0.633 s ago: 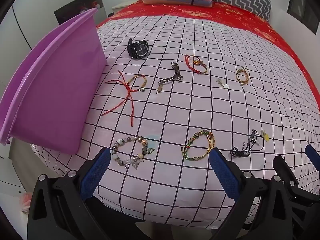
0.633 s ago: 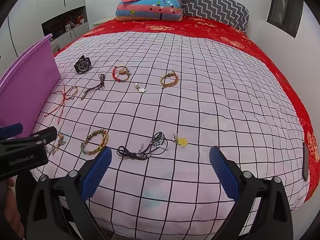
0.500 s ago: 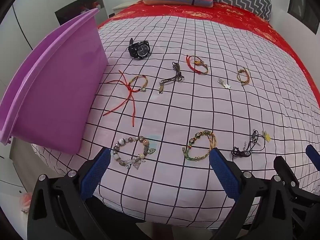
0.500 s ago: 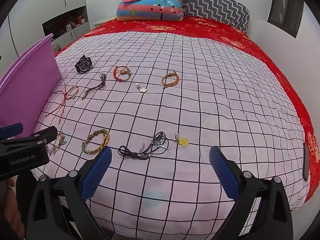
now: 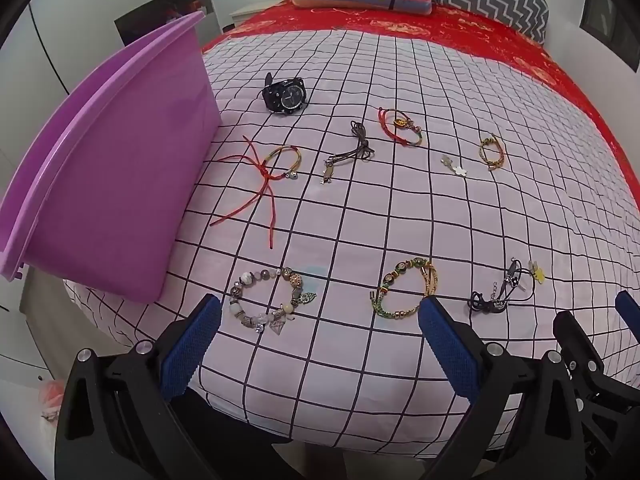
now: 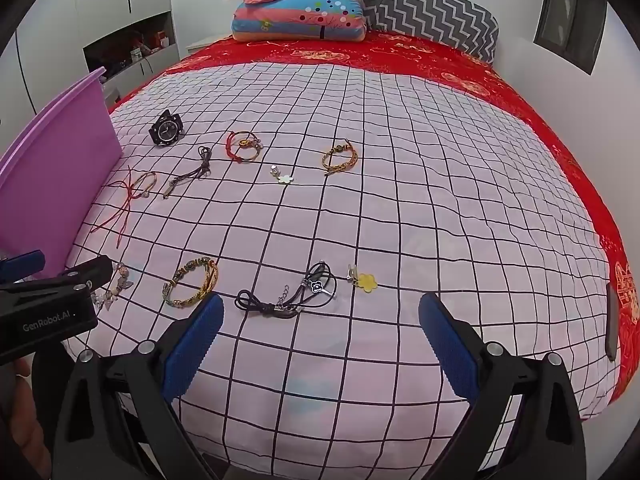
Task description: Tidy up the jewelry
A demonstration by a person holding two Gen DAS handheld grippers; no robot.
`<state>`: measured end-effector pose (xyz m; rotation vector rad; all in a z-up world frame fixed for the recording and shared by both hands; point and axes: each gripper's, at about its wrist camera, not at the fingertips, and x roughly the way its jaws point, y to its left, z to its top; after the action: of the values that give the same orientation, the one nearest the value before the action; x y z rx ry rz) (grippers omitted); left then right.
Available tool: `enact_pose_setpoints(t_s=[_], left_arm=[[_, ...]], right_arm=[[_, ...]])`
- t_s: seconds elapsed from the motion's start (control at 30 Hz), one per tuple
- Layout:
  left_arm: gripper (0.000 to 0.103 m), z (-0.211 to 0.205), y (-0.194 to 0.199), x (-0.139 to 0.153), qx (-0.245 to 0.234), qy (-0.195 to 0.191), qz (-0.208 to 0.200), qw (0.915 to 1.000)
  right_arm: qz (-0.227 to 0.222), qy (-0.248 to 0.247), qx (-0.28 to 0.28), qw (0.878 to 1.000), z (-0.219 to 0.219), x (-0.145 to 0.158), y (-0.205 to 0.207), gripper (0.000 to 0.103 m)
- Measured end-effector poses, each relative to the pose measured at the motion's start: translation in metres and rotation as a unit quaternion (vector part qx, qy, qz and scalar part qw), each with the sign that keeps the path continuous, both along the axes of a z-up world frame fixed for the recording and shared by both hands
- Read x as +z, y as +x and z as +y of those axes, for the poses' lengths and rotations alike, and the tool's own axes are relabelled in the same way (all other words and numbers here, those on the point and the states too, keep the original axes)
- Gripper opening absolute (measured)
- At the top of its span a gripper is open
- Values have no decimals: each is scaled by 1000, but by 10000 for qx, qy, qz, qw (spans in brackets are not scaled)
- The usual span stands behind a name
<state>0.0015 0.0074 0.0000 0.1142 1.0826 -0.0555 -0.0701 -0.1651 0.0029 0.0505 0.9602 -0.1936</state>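
Several pieces of jewelry lie on a pink checked bedsheet (image 5: 360,216). Near me are a grey beaded charm bracelet (image 5: 266,300), a green-gold bracelet (image 5: 404,292) (image 6: 192,284), a black cord necklace (image 6: 288,296) (image 5: 500,292) and a yellow flower charm (image 6: 366,281). Farther off are a black watch (image 5: 286,96) (image 6: 167,131), a red string bracelet (image 5: 268,176), a brown cord (image 5: 348,152), a red-gold bracelet (image 5: 400,130), a white flower charm (image 6: 285,178) and a gold bracelet (image 6: 340,158). My left gripper (image 5: 318,344) is open above the front edge, empty. My right gripper (image 6: 318,344) is open, empty.
A purple plastic bin (image 5: 112,168) stands at the bed's left edge, also in the right wrist view (image 6: 52,168). Pillows and folded blankets (image 6: 304,4) are stacked at the head on a red cover (image 6: 440,68). White cabinets line the left wall.
Both grippers have moved slightly forward toward the bed; the jewelry sits a little lower and nearer in both views. Nothing was picked up.
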Motion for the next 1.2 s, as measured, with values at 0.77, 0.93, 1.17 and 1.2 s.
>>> enact_pose_setpoints(t_s=[0.77,0.93,1.17,1.2], left_arm=[[97,0,0,3,-15,20,-35,10000],[97,4,4,5,-4,7,-43,10000],[97,2,0,4,-7,21,-62,10000],[97,3,1,5,-11,23,-63,10000]], right_arm=[[-17,0,-33,10000,-1,2,0,94],[-13,3,-33,10000,-1,2,0,94],[-15,17,-29,10000,-1,2,1,94],[-12,16,-30,10000,0,2,1,94]])
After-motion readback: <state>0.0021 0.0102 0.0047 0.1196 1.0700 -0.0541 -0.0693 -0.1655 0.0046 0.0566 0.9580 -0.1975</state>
